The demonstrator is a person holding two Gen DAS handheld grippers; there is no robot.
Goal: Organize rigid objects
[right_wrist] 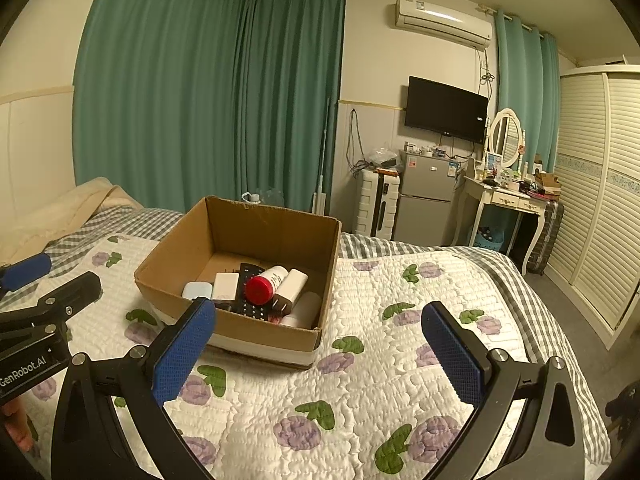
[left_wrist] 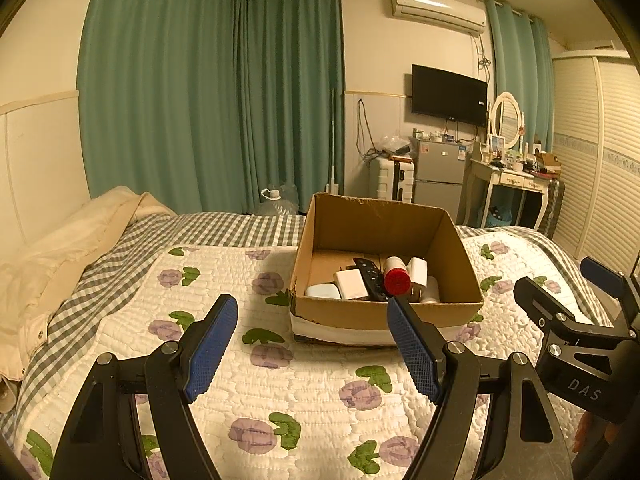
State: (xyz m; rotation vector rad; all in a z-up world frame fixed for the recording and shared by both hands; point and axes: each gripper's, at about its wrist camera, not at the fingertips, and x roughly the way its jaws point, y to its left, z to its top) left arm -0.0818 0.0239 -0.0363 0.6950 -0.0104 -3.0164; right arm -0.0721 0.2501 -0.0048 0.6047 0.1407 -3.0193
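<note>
Open-topped brown cardboard box (left_wrist: 386, 264) stands at twelve o'clock, its near wall blocking a low approach; bare white floral quilt (left_wrist: 280, 380) offers room from nine to three.

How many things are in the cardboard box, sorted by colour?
In the cardboard box:
White: 4 (adapter, plug charger, red-capped bottle, roll)
Pale blue: 1 (case)
Black: 1 (remote)
Total: 6 visible
</note>
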